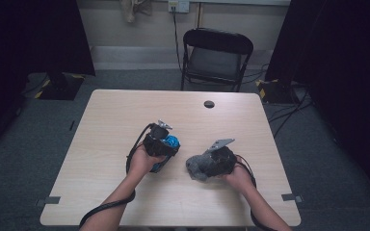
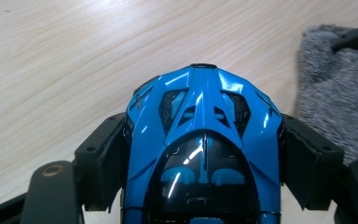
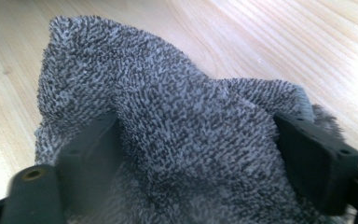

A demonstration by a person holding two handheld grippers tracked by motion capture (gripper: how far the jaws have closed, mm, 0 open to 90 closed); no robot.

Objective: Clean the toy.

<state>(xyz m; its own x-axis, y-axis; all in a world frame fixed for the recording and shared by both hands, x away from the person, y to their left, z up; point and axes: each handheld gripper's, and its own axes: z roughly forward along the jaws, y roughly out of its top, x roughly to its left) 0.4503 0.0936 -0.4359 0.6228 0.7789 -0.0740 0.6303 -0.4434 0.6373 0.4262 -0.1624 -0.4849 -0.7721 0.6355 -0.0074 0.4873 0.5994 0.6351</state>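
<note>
High view first: both hands are over the near half of the table [image 1: 115,115], left gripper [image 1: 166,144] up with a flash of blue at its front, right gripper [image 1: 203,166] just beside it with a grey bundle at its nose. Switch to the left gripper view and there it is, a glossy blue toy car [image 2: 204,140], nose pointing away, sitting square between the two black jaws, and both pads are pressed against its flanks, so that car is clamped. Light wood runs underneath it, and whether the car touches the table I cannot tell from here. At the right edge of that same view, the grey cloth [image 2: 335,107] lies near, with a dark jaw tip of the other gripper poking in at its top. Over to the right gripper view: the cloth bunches up between the jaws in a fuzzy heap, one jaw on each side of the bundle, fabric bulging over both pads, clamped on it. In the high view the cloth's free end droops toward the table, just right of the car. Behind the table, a black folding chair [image 1: 217,55] stands on the grey floor.
</note>
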